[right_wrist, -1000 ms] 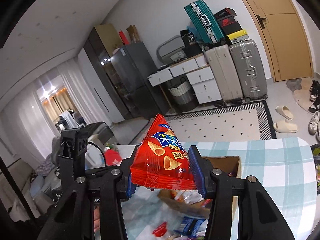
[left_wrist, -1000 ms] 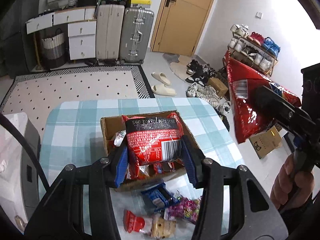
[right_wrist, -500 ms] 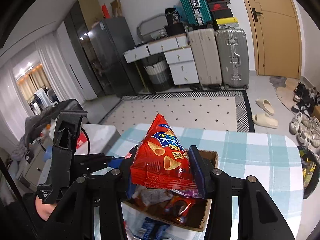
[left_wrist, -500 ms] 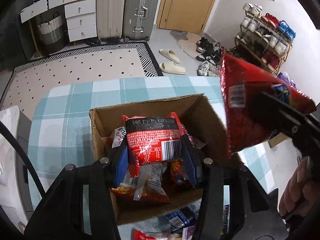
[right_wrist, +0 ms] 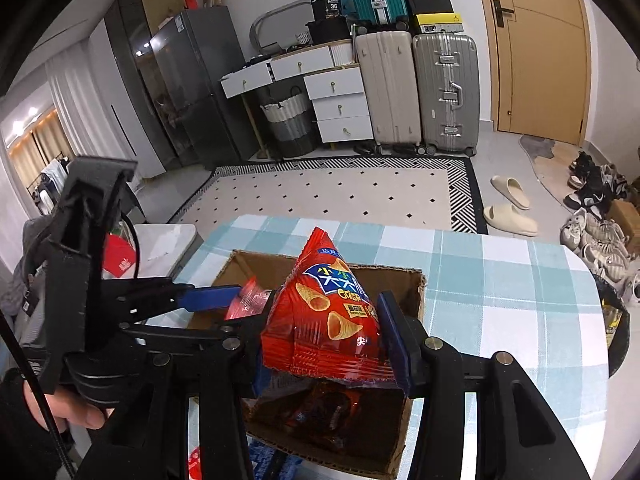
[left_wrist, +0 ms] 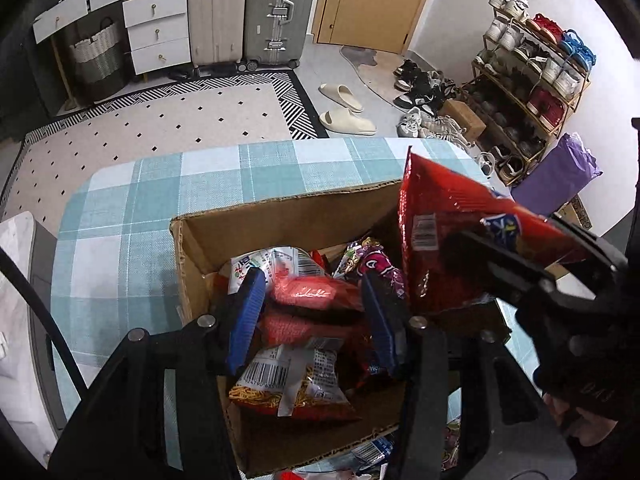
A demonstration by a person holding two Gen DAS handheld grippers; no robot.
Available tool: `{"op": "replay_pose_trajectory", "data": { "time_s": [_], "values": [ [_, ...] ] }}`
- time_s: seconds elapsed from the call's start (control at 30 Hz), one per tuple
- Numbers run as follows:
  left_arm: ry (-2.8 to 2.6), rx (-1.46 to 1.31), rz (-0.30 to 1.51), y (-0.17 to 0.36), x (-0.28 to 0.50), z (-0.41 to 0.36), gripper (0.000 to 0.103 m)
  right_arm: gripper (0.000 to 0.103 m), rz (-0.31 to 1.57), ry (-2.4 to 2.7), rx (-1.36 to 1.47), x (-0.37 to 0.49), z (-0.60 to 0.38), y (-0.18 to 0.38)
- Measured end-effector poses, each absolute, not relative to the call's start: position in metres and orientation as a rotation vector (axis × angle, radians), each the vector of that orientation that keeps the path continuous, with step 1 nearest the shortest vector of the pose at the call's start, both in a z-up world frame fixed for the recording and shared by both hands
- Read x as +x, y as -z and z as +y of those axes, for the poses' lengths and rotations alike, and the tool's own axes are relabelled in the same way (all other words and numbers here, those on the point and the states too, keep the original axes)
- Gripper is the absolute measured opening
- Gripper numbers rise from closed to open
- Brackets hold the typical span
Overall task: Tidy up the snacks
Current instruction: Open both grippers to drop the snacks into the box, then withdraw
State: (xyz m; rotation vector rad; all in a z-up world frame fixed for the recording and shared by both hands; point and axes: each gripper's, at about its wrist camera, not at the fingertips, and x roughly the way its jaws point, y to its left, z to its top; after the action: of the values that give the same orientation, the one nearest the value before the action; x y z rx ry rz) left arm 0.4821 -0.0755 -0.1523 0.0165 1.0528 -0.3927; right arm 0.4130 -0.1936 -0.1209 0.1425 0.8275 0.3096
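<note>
Cardboard box (left_wrist: 288,216) fills the lower middle of the left wrist view, standing on the checked surface (left_wrist: 132,216) with packets heaped inside. The left tool (left_wrist: 312,316) points steeply down into it. Its blue pads sit either side of a small red packet (left_wrist: 308,300), and the jaws are easing apart at this moment; the packet looks to be resting on the heap below, though I cannot tell whether the pads have quite let go. At right of the frame the cone crisp bag (left_wrist: 448,240) hangs over the box's right-hand corner, clamped in the right tool (left_wrist: 516,256).

From the right wrist view, the right tool (right_wrist: 332,332) is clamped on the crisp bag (right_wrist: 328,320), tip up and flat seam at the bottom. The box (right_wrist: 412,284) lies straight under and ahead of it, so the drop is likely downward. Only this view shows the left tool (right_wrist: 224,296) from the side, reaching in from the left, and the hand (right_wrist: 72,412) carrying it. Only the other view shows how full the box is.
</note>
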Motion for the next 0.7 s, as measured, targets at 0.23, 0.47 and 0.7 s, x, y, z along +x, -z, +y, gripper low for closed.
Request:
{"op": "replay_pose_trajectory", "data": {
  "time_s": [0.23,0.47,0.7],
  "values": [
    [0.379,0.051,1.040,0.144,0.471,-0.073,0.052,0.049,0.842,-0.336,0.179,0.415,-0.194,0.124],
    [0.345,0.071,0.974,0.120,0.444,-0.067,0.070,0.051,0.810,-0.342,0.226,0.399,-0.201,0.109],
    [0.306,0.111,0.844,0.085,0.402,-0.063,0.080,0.064,0.721,-0.362,0.239,0.362,-0.214,0.078]
  ]
}}
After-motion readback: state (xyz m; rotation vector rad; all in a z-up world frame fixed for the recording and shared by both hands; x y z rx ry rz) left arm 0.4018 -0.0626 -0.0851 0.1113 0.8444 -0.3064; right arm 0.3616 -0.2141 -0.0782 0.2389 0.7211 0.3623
